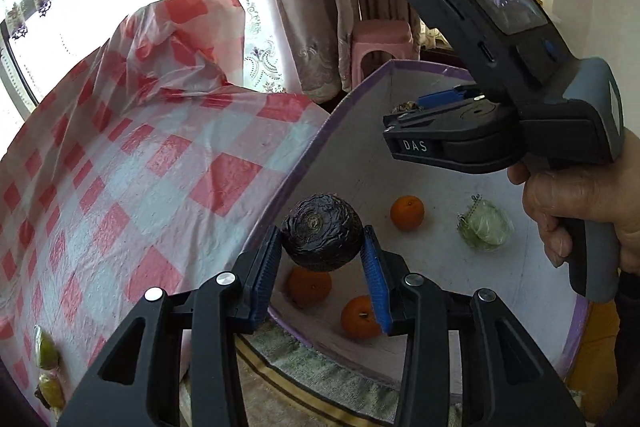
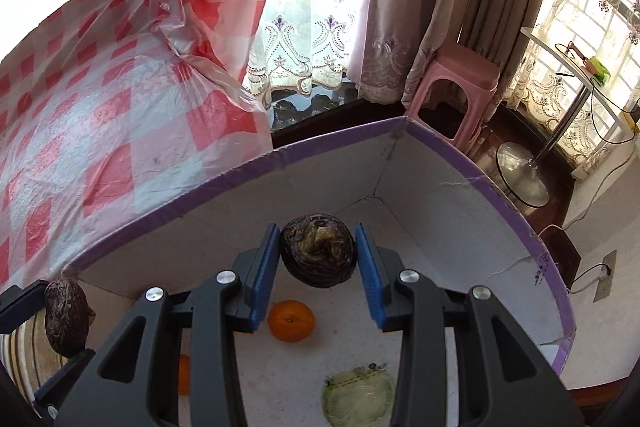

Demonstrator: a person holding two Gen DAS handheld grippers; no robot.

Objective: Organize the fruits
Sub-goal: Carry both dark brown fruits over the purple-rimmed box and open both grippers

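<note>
My left gripper (image 1: pixel 322 233) is shut on a dark, wrinkled round fruit (image 1: pixel 320 243), held just over the near rim of a white box with a purple rim (image 1: pixel 304 155). My right gripper (image 2: pixel 317 239) is shut on a second dark round fruit (image 2: pixel 318 255) above the same box (image 2: pixel 460 155). On the box floor lie three oranges (image 1: pixel 407 213) (image 1: pixel 310 285) (image 1: pixel 360 317) and a green fruit in clear wrap (image 1: pixel 486 225). The right wrist view shows one orange (image 2: pixel 291 320) and the wrapped green fruit (image 2: pixel 360 397) below. A hand holds the right gripper (image 1: pixel 402 109) over the box's far side.
A table under a red-and-white checked plastic cloth (image 1: pixel 140 155) stands left of the box, with two wrapped fruits (image 1: pixel 46 347) (image 1: pixel 52 391) at its near edge. Beyond are a pink stool (image 2: pixel 460 95), curtains and a metal stand base (image 2: pixel 520 171). A patterned rug (image 1: pixel 320 379) lies under the box.
</note>
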